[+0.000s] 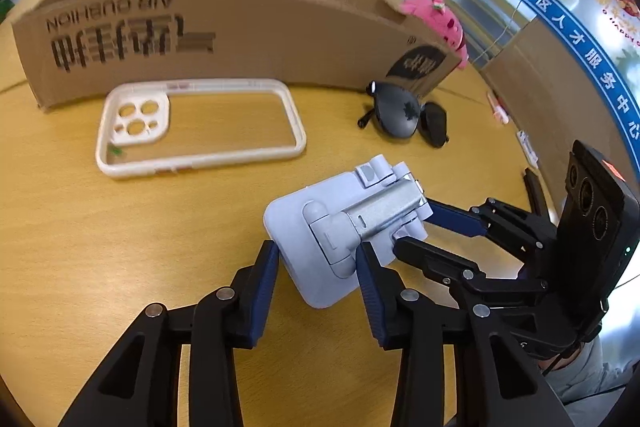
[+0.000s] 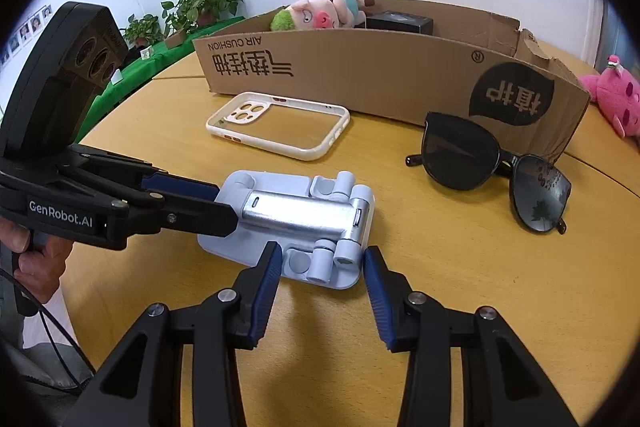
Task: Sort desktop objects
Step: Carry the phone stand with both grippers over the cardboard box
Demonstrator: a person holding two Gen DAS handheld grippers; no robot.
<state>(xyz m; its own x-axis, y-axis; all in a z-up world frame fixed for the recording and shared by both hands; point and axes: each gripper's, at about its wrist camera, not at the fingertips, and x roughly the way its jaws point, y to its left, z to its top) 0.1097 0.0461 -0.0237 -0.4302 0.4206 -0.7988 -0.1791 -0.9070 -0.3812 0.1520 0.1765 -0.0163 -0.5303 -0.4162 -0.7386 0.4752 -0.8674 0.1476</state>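
Plastic-and-metal phone stand [image 1: 312, 239], folded flat on the table [image 1: 120, 247]. From the left wrist, the left gripper [image 1: 318, 255] looks pinched across its base end and the right gripper [image 1: 416, 229] has the far end. I reckon it's stiff, lightish and a bit slick.

Right wrist: the right gripper [image 2: 322, 259] is clamped over the hinge knuckles. I'd hold the flat edges, not the floppy arm.
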